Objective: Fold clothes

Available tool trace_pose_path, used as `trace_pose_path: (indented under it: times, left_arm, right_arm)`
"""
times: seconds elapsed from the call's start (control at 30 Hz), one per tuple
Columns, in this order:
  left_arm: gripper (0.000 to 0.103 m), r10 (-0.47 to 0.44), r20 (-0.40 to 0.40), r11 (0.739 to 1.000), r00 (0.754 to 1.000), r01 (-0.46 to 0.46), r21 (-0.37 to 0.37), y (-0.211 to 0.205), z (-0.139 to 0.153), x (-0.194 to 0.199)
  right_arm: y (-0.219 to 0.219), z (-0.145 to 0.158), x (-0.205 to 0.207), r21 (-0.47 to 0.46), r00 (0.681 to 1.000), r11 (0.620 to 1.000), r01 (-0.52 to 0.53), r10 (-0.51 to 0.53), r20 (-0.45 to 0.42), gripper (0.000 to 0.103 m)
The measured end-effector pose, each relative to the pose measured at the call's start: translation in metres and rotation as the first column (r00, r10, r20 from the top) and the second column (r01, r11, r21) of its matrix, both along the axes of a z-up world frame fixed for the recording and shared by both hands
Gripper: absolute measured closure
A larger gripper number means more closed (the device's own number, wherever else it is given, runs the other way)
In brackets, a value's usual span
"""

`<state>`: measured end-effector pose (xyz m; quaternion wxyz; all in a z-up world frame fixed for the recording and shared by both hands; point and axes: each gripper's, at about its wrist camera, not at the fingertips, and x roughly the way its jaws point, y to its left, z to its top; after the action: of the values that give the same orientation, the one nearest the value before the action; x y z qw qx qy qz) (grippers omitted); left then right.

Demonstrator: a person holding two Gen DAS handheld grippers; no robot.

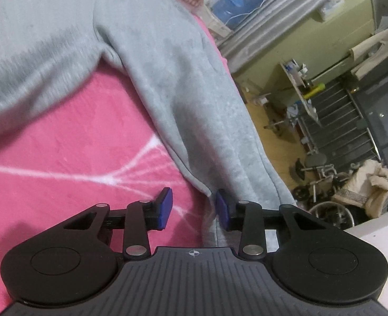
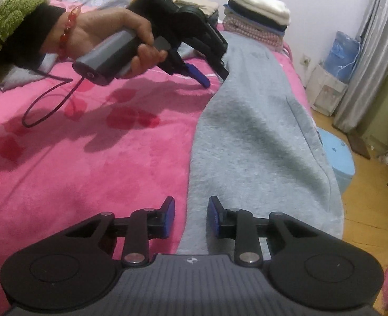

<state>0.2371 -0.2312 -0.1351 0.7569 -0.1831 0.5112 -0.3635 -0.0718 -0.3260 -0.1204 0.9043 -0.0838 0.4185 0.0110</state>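
Left wrist view, left gripper (image 1: 192, 206) parted, nothing pinched, grey garment (image 1: 151, 60) edge beside its right pad, pink bedspread (image 1: 62, 152) beneath; right wrist view, right gripper (image 2: 190, 217) parted over garment's near left edge, left hand (image 2: 115, 31) far left, folded stack (image 2: 260, 13) far.

Dim indoor light, fisheye-warped, blurred.

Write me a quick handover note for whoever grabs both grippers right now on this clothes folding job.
Left gripper: open, at the edge of the grey garment, nothing pinched.
Right gripper: open, over the garment's near edge, holding nothing.
The garment lies in a long strip on the pink blanket along the bed's edge.
Done: a folded stack sits at the far end of the bed.
Left: finish folding the grey garment and stack it.
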Motion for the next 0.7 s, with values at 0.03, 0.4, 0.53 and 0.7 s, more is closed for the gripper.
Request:
trace_pose_path:
  times: [0.03,0.4,0.53,0.7]
  left_arm:
    - [0.068,0.003,-0.002,1.000,1.000,-0.003,-0.002,-0.001,-0.002,-0.001]
    - [0.068,0.070,-0.132,0.986,0.989,-0.089,-0.143,0.018,-0.023,0.008]
    - [0.068,0.105,-0.203,0.969,0.974,-0.146,-0.199,0.022,-0.029,0.007]
    - [0.099,0.164,-0.159,0.968,0.974,-0.189,-0.163,0.021,-0.030,-0.004]
  right_arm:
    - [0.000,0.001,0.000,0.001,1.000,1.000,0.001,-0.001,0.001,0.075]
    - [0.001,-0.002,0.008,-0.023,1.000,1.000,-0.011,0.010,-0.009,0.073]
    - [-0.012,-0.013,0.014,0.025,0.999,0.999,0.048,-0.048,-0.009,0.074]
    - [-0.016,-0.006,0.009,0.080,0.998,0.995,0.066,-0.067,0.016,0.099]
